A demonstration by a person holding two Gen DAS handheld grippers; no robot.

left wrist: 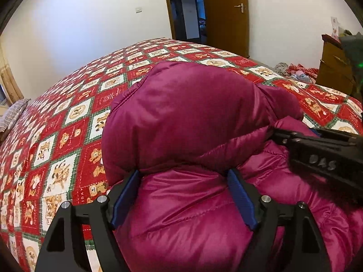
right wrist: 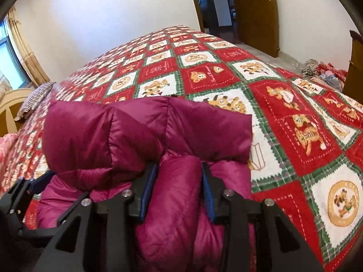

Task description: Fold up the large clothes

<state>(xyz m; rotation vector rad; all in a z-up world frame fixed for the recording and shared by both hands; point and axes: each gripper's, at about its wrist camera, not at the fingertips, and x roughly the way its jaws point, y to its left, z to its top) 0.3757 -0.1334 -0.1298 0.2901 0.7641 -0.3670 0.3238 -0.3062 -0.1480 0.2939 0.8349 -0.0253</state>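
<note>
Right claw (right wrist: 178,170) pinching magenta puffer jacket (right wrist: 147,129), bear-print bedspread (right wrist: 295,117) beneath

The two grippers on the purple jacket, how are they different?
The left gripper has its blue pads set wide, around a broad bulge of the purple jacket. The right gripper has its pads closer together, squeezing a narrower fold. The left sits near the jacket's left edge, the right near its right edge. Both are black and point down at the bed.
</note>
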